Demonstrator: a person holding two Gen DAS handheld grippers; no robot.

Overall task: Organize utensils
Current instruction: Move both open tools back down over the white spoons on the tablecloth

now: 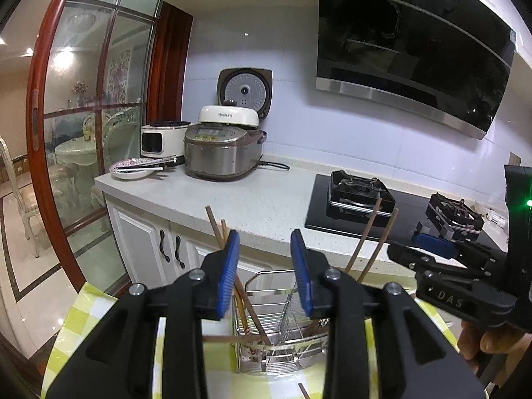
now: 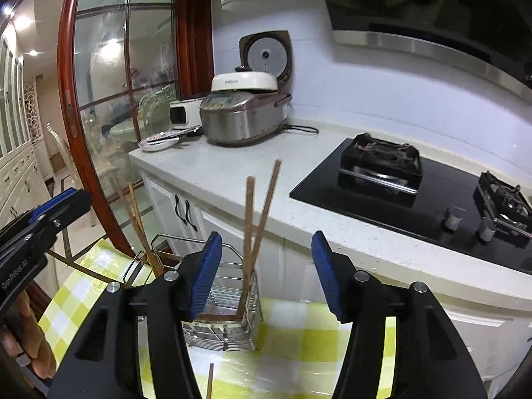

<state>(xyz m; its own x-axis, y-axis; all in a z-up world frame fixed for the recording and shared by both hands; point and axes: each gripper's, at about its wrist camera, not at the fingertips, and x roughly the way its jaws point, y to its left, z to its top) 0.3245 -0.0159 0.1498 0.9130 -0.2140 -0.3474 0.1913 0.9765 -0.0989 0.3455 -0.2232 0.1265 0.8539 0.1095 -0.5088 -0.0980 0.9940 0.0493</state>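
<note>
A wire utensil holder point(image 1: 282, 359) stands on a yellow-checked tablecloth point(image 1: 83, 316). Brown chopsticks point(image 1: 216, 229) lean in its left compartment, passing behind my left finger pad. A second pair point(image 1: 365, 242) stands in its right compartment. My left gripper point(image 1: 265, 236) hovers just above the holder, open, with nothing between its pads. In the right wrist view my right gripper point(image 2: 267, 236) is open above the holder point(image 2: 219, 335); the second pair point(image 2: 252, 216) rises in the gap, untouched. Each gripper shows in the other's view: right gripper point(image 1: 432, 246), left gripper point(image 2: 50, 212).
A loose chopstick point(image 2: 209, 382) lies on the cloth in front of the holder. Behind is a white counter point(image 1: 266, 199) with rice cookers point(image 1: 222, 153), a plate with chopsticks point(image 1: 133, 168) and a black gas hob point(image 1: 362, 196). A glass door with a red frame point(image 1: 36, 116) is at the left.
</note>
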